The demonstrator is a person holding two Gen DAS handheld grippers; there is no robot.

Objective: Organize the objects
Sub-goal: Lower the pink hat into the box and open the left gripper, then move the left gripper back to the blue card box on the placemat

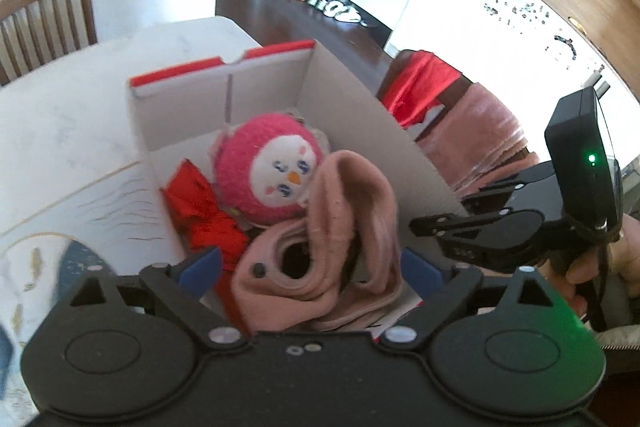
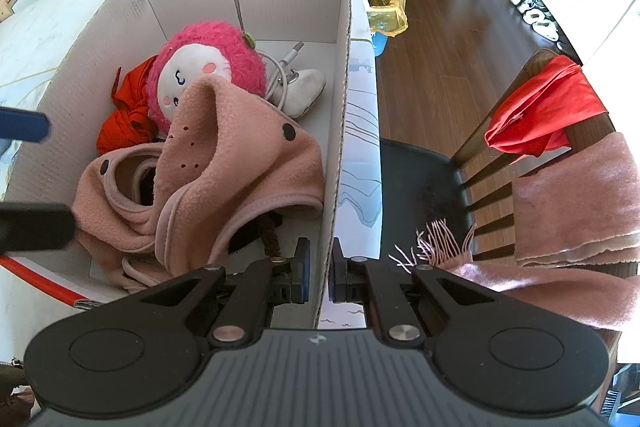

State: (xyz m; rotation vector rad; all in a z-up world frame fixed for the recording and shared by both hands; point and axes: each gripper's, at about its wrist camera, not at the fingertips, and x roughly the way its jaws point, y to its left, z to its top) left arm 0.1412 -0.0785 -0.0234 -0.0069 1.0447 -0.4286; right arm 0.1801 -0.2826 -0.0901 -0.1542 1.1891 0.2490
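The left tool point(image 1: 310, 269) stands wide, clear of the pink fleece hood point(image 2: 224, 163) lying inside the cardboard box point(image 2: 80, 67). The right tool point(image 2: 320, 267) clamps the box's wall. Placement looks complete; next, fetch another item.

The floppy pink fleece hood point(image 2: 224, 163) hides the plush doll's point(image 2: 200, 75) lower face. A dark brown cord point(image 2: 272, 239) disappears beneath it near the box's point(image 2: 340, 131) right wall.

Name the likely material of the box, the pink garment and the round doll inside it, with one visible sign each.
Box: looks like corrugated cardboard, matte white; ribbed inner walls, fluted cut edge.
Pink garment: probably fleece; soft napped surface, stitched binding, dark snaps.
Round doll: plush, likely synthetic; shaggy pink pile, smooth white embroidered face.
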